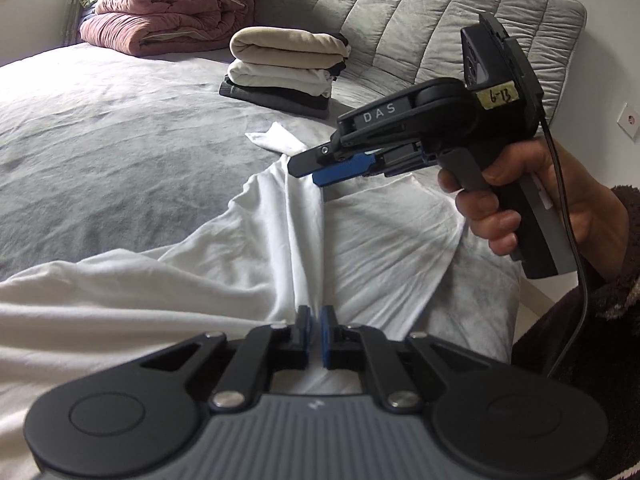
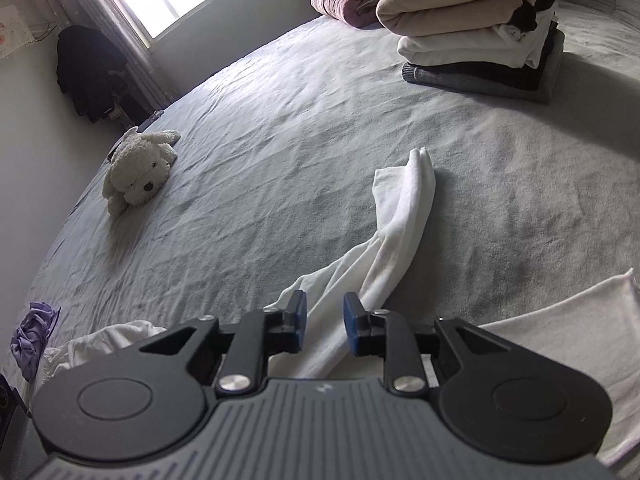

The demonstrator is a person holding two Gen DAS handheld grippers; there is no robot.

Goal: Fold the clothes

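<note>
A white garment (image 1: 360,240) lies spread and rumpled on the grey bed (image 1: 100,152). My left gripper (image 1: 315,318) is at its near part, jaws shut on a raised ridge of the white cloth. A hand at the right holds my right gripper (image 1: 304,170) just above the garment's far end. In the right wrist view the right gripper (image 2: 325,320) is open, and a long twisted sleeve of the white garment (image 2: 404,216) runs away from between its fingers, which do not press on it. Another flat part of the garment lies at the right.
A stack of folded clothes (image 1: 284,68) (image 2: 480,32) sits further up the bed, with a folded pink quilt (image 1: 168,12) behind it. A white plush dog (image 2: 138,168) lies near the bed's left edge and a purple cloth (image 2: 34,336) near the corner. A grey quilted headboard (image 1: 420,12) stands at the back.
</note>
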